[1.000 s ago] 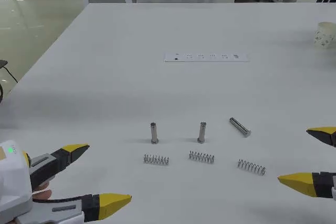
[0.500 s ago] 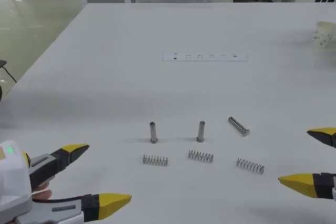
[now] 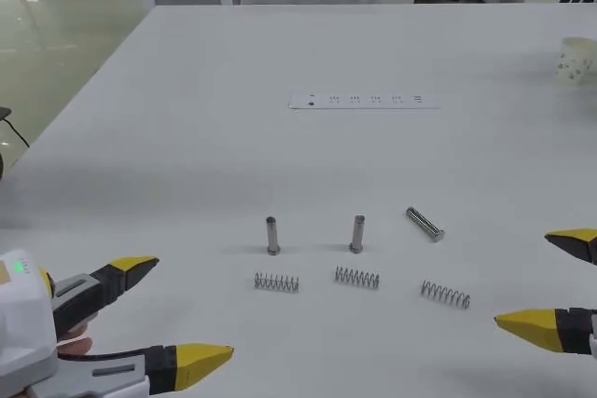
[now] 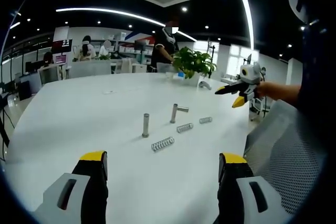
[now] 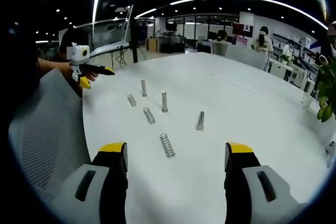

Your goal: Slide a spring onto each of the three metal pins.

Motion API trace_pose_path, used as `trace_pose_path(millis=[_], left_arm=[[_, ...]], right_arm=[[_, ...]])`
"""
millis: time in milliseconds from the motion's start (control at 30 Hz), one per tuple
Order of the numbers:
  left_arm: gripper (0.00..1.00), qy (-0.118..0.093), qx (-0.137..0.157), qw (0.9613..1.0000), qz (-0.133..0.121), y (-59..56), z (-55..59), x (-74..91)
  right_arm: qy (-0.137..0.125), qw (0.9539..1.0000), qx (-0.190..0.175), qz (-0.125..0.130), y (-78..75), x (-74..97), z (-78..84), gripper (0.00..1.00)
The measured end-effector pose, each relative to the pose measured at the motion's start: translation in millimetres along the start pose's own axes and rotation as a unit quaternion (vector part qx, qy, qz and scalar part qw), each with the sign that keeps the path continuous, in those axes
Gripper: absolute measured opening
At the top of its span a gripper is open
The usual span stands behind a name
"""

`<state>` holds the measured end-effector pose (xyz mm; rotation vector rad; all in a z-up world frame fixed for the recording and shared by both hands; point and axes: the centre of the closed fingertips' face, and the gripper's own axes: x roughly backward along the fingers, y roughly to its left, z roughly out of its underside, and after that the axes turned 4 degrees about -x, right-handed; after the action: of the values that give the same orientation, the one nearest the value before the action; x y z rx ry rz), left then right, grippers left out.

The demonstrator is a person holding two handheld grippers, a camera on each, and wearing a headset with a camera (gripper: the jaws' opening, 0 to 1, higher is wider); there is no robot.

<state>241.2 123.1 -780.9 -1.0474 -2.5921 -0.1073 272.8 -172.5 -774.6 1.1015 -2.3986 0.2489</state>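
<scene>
Head view: white worktop (image 3: pixel 187 137) with three metal pins in a row toward the near edge. Left pin (image 3: pixel 271 235) and middle pin (image 3: pixel 357 233) upright on their wider ends. Right pin (image 3: pixel 424 224) lying flat and slanted, wider end toward the near right. Just nearer than each pin, and apart from it, a spring lying flat: left spring (image 3: pixel 277 281), middle spring (image 3: pixel 357 277), right spring (image 3: pixel 445 295). None on a pin. Farther back, at mid-worktop, a flat white power strip (image 3: pixel 364 101). By the right edge a pale object (image 3: pixel 576 60), cut off and too blurred to name. Left gripper (image 3: pixel 173 309) over the near left corner, yellow-tipped jaws spread wide, nothing between them, well apart from the springs. Right gripper (image 3: pixel 541 279) at the near right, jaws likewise wide and empty, body cut off by the picture's edge

Left gripper view: own jaws rising from the bottom, gaping, nothing gripped. Beyond them the pins and springs strung out obliquely, left spring nearest. Right pin partly overlapped by the middle pin. Right gripper small at the right, held in a hand (image 4: pixel 273 90), its spread hard to judge here. Plant (image 4: pixel 194 61) near the worktop's far edge

Right gripper view: own jaws wide, empty. Right spring nearest, on the worktop ahead of the gap between them. Left gripper small at the far left, over the worktop's edge, details hard to make out
</scene>
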Motion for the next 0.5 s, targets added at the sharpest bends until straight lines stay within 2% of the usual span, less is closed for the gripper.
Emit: trace_pose_path(millis=[500], left_arm=[[0.83, 0.006, -0.001, 1.0, 0.001, -2.5, 0.0, 2.3]], right_arm=[[0.006, 1.0, -0.005, -0.001, 1.3, 0.2, 7.1, 0.75]])
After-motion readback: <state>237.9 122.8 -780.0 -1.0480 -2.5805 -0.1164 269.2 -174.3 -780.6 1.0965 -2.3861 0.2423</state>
